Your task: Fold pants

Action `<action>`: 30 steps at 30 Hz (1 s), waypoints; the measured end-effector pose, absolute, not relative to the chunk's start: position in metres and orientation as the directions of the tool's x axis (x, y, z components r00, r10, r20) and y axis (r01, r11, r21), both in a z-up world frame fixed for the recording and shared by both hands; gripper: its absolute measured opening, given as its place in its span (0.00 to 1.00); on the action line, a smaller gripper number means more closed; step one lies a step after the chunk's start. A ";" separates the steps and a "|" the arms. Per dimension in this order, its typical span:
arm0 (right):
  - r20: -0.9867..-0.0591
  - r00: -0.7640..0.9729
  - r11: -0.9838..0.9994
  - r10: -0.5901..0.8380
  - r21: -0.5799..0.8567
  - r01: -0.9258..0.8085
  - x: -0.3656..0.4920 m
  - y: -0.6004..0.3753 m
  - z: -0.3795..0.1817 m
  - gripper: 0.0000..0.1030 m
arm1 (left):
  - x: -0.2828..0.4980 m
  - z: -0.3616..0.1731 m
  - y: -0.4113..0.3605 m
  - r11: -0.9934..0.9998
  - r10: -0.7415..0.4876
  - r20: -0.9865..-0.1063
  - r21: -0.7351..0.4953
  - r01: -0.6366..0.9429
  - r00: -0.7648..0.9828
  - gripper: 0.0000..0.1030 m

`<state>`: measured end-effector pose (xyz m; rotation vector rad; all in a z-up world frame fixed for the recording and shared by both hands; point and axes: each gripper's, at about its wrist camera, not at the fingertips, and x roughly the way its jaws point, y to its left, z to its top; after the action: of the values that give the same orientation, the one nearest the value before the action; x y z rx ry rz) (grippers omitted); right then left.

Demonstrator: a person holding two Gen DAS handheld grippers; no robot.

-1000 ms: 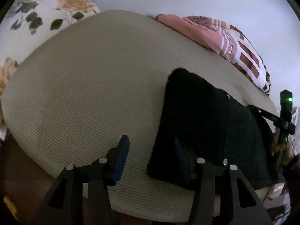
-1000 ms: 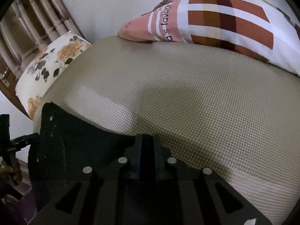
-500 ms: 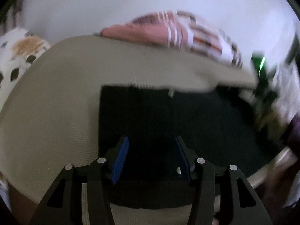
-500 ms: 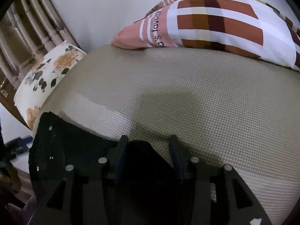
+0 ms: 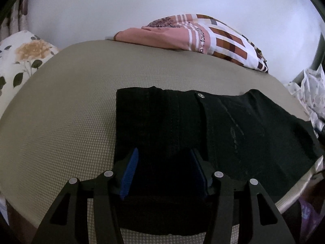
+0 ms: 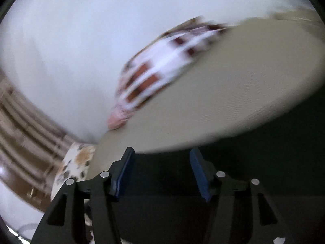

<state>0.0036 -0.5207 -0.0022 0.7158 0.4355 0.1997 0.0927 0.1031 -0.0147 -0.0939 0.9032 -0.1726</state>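
Observation:
Black pants [image 5: 182,126] lie folded on the beige bed [image 5: 71,111], a metal button showing near their far edge. My left gripper [image 5: 164,152] hovers over the pants' near left part, angled down, jaws apart, blue pads pressing on nothing. The right wrist view is blurred by motion. My right gripper [image 6: 161,152] has its jaws opening. The dark cloth of the pants [image 6: 254,162] lies under and beyond its fingers, and the pads do not press on it.
A pink, white and brown checked pillow [image 5: 213,38] lies at the bed's far side against a white wall. A floral pillow [image 5: 22,55] sits at the left end. Crumpled white dotted cloth [image 5: 310,93] is off the bed's right edge.
My right gripper opened off the black cloth, then swung fast and rolled, tilting its view. My left gripper shifted from beside the pants to above them and rolled level.

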 end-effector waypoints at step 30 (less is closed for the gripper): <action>-0.209 0.963 0.423 0.172 0.898 0.119 -0.105 -0.683 -0.084 0.53 | 0.102 -0.015 0.097 0.987 -0.154 -0.790 -0.146 0.061 0.593 0.66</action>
<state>-0.1049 -0.6831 -0.0836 1.1376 0.2881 0.0337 0.1016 0.0968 -0.0151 -0.1075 0.9277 -0.1254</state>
